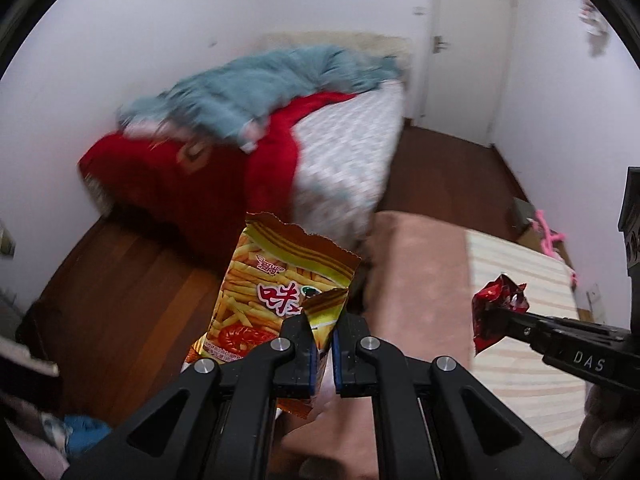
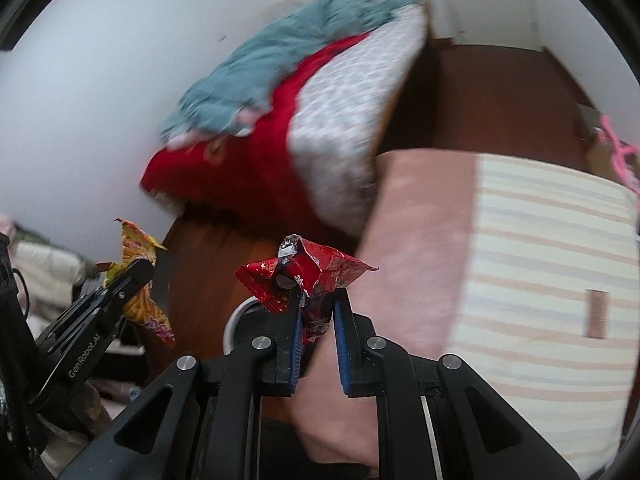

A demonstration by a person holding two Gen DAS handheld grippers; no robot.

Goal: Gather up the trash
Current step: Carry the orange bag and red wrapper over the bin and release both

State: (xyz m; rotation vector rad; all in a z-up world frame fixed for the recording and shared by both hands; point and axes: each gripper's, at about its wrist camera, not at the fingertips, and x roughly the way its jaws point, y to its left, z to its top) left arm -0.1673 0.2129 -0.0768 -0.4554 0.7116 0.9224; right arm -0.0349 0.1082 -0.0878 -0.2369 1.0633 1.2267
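left gripper (image 1: 322, 330): closed on the yellow snack bag (image 1: 276, 292), held above the wooden floor (image 1: 132, 280).
right gripper (image 2: 317, 312): closed on the crumpled red wrapper (image 2: 308, 276), held beside the pink bedding (image 2: 412, 248).

My left gripper (image 1: 322, 332) was matte black with blue pads (image 1: 310, 360) and round silver screws (image 1: 279, 345). My right gripper (image 2: 316, 312) looked the same, white "DAS" lettering (image 1: 588, 360) along its side.
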